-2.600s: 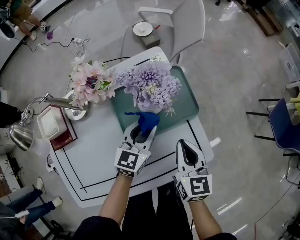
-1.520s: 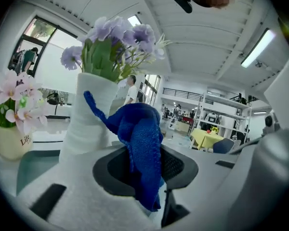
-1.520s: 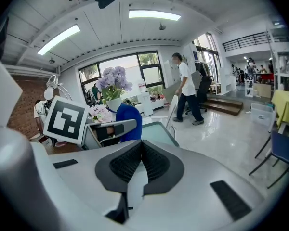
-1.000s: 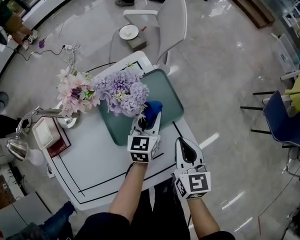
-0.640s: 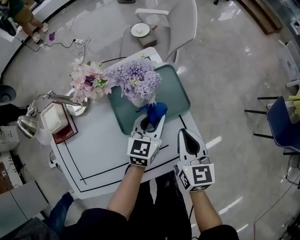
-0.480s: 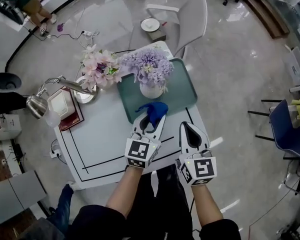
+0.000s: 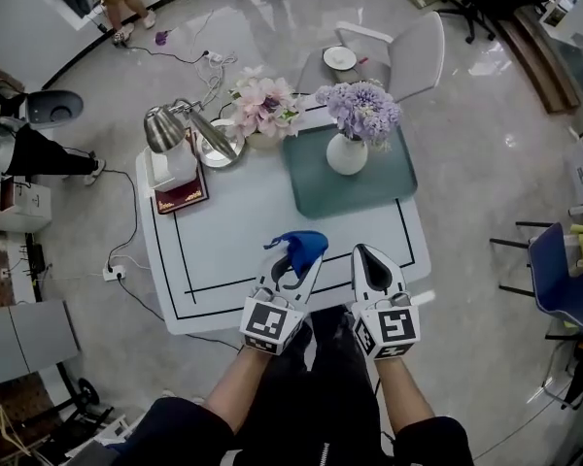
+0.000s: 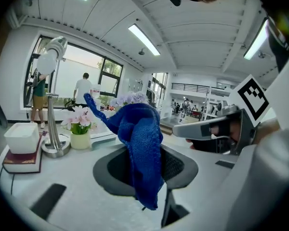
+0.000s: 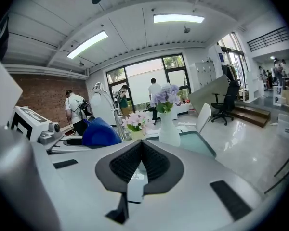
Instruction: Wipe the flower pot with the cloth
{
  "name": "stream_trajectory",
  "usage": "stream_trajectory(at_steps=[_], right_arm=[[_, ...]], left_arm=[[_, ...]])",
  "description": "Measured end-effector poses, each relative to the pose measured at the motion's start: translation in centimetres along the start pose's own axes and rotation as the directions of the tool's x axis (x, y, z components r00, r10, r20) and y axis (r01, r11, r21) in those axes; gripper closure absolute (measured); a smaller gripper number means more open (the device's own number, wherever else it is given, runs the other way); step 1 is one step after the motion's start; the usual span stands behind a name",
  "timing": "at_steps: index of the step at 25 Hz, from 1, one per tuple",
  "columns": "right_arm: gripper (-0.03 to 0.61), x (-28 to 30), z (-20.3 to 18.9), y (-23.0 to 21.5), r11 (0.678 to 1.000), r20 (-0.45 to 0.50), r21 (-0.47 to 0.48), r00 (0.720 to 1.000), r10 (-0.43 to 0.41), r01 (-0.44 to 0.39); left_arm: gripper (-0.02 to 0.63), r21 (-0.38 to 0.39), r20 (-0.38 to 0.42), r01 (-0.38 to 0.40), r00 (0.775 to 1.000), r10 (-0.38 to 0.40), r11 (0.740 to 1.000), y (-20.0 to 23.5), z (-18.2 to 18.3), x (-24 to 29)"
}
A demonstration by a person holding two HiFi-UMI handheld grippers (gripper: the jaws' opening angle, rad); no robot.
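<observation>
The flower pot is a white vase [image 7: 347, 153] of purple flowers [image 7: 360, 107] standing on a green tray [image 7: 389, 178] at the far right of the white table. My left gripper [image 7: 293, 260] is shut on a blue cloth [image 7: 297, 247] over the table's near edge, well short of the vase. In the left gripper view the cloth [image 8: 140, 143] hangs bunched between the jaws of the left gripper [image 8: 145, 170]. My right gripper [image 7: 365, 254] is beside it, shut and holding nothing. The right gripper view shows the right gripper [image 9: 139, 150], the vase [image 9: 169, 127] ahead and the cloth [image 9: 99, 132] at the left.
A pot of pink flowers [image 7: 263, 113], a metal desk lamp [image 7: 168, 128] and a white box on a red book [image 7: 176, 183] stand at the table's far left. A white chair [image 7: 408, 54] is behind the table. People stand far off by the windows.
Both grippers have drawn back from the vase to the table's near edge, the left one still holding the cloth. The view has pulled back and shows the whole table.
</observation>
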State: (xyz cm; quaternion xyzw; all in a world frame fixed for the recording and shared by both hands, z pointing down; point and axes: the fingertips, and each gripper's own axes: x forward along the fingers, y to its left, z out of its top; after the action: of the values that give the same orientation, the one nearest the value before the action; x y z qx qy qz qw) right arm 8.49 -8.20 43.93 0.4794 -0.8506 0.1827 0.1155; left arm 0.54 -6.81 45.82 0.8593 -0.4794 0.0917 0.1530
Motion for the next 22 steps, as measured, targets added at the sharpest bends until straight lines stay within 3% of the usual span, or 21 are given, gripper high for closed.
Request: stream_trajectory(at_steps=[6, 22], right_arm=[[0.571, -1.8, -1.1, 6.0, 0.999, -0.008, -0.034, 1.0, 0.029, -0.03], [0.571, -4.9, -0.9, 13.9, 0.994, 0.035, -0.1, 0.999, 0.042, -0.038]], left_arm=[[0.495, -0.045, 0.02, -0.01, 1.0, 0.011, 0.999, 0.5, -0.3, -6.1], [0.495, 0.011, 0.068, -0.017, 0.998, 0.017, 1.0, 0.7, -0.1, -13.9]])
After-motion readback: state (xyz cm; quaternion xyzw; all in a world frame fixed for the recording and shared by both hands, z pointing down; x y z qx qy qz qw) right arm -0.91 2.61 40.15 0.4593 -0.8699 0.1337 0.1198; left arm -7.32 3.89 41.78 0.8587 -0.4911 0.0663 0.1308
